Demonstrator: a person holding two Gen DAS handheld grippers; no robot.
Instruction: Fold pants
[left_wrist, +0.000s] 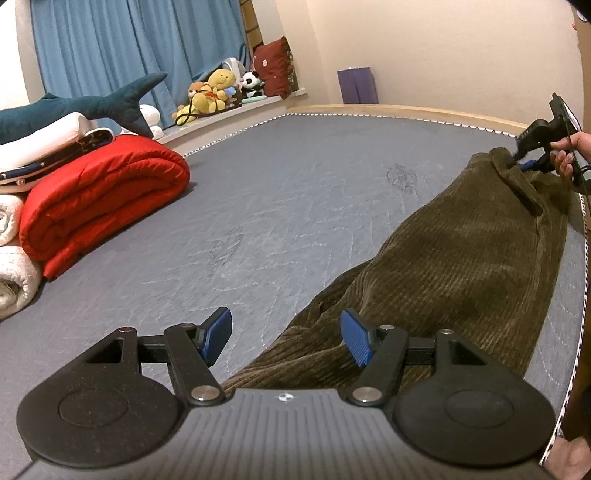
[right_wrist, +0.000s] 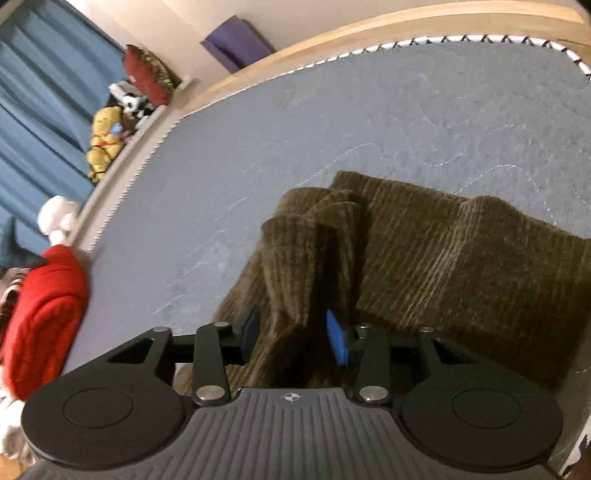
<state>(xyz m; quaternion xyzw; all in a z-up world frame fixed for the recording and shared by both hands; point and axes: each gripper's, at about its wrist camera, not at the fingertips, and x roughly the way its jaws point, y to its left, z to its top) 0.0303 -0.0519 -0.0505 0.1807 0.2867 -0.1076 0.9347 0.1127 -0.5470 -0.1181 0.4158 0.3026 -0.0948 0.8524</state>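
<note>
Olive-brown corduroy pants (left_wrist: 454, 258) lie on the grey mattress (left_wrist: 277, 192) along its right side. My left gripper (left_wrist: 286, 338) is open and empty, its blue pads spread over the near end of the pants. My right gripper (left_wrist: 532, 162) shows at the far end of the pants in the left wrist view, held by a hand. In the right wrist view the right gripper (right_wrist: 291, 334) has its jaws partly apart with a raised fold of the pants (right_wrist: 424, 258) between the blue pads; I cannot tell whether the pads press the cloth.
A rolled red quilt (left_wrist: 103, 199) and white rolled bedding (left_wrist: 14, 280) sit at the left of the mattress, with a blue shark plush (left_wrist: 85, 107) above. Stuffed toys (left_wrist: 214, 92) and a red cushion (left_wrist: 273, 68) line the window ledge. A wooden bed frame (left_wrist: 406, 110) borders the far edge.
</note>
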